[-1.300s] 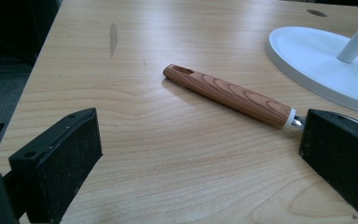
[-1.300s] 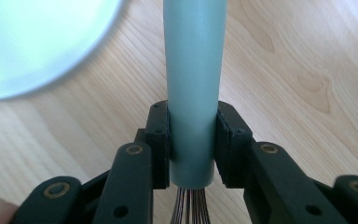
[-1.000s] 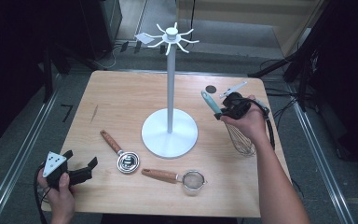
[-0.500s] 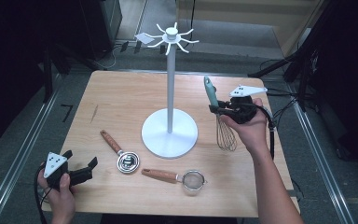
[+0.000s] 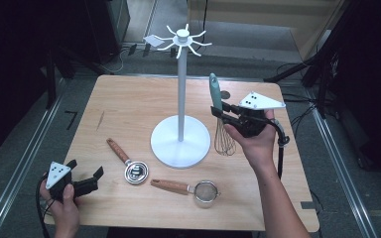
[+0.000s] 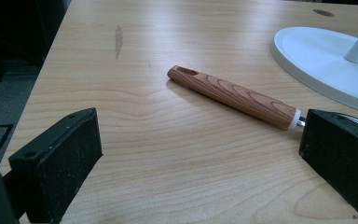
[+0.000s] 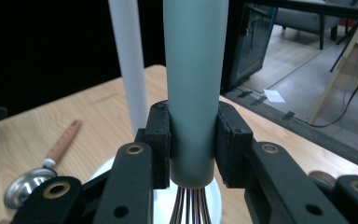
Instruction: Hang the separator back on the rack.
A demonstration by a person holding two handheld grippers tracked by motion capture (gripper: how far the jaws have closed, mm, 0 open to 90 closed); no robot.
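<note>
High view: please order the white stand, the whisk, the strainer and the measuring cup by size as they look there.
1. White stand, clearly the largest.
2. Whisk, raised off the table, so it is nearer the camera and may look bigger.
3. Strainer and measuring cup: nearly alike in length, so I leave them unranked.

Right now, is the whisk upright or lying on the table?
Upright: the right gripper clamps the whisk by its green handle, wires hanging down.

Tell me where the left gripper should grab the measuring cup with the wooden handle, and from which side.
Grip the wooden handle mid-length, coming from above with the jaws across it. It lies flat and bare on the table; the round metal cup is likely too wide. The left gripper stands open nearby.
</note>
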